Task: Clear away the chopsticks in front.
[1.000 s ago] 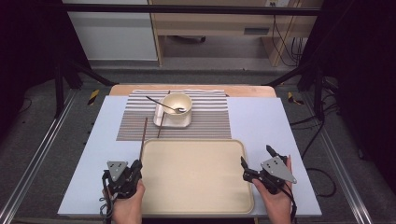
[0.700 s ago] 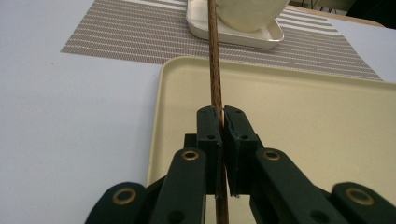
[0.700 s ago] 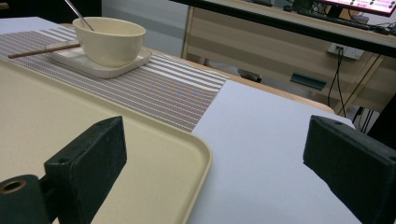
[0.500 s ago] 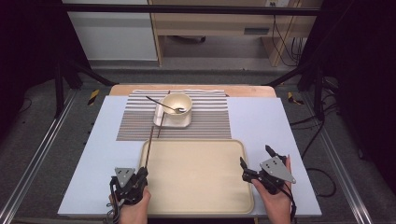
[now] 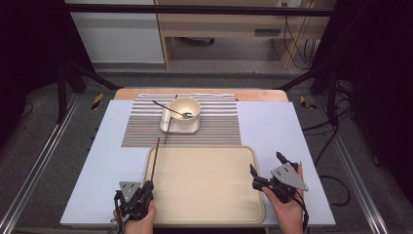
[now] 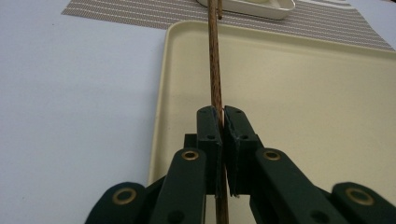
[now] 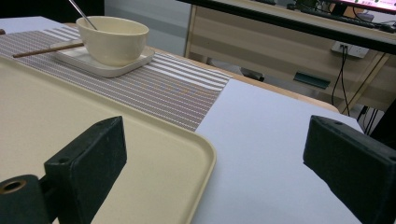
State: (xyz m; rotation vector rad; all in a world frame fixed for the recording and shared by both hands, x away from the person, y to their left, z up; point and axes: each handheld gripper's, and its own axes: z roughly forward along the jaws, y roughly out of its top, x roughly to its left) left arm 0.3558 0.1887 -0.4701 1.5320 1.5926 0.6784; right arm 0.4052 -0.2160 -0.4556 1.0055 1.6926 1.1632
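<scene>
Wooden chopstick (image 5: 155, 158), clenched in the left tool (image 5: 146, 187), points far along the tray's (image 5: 204, 214) left edge; the right tool (image 5: 265, 168) is released.

The left gripper (image 5: 147, 184) sits at the near left, held in a hand (image 5: 139, 214) that comes in from the near edge, its jaws pressed almost together and pointing toward the far side. The right gripper (image 5: 267, 169) sits at the near right in the other hand (image 5: 288, 209), jaws spread wide apart and angled toward the far left.
</scene>
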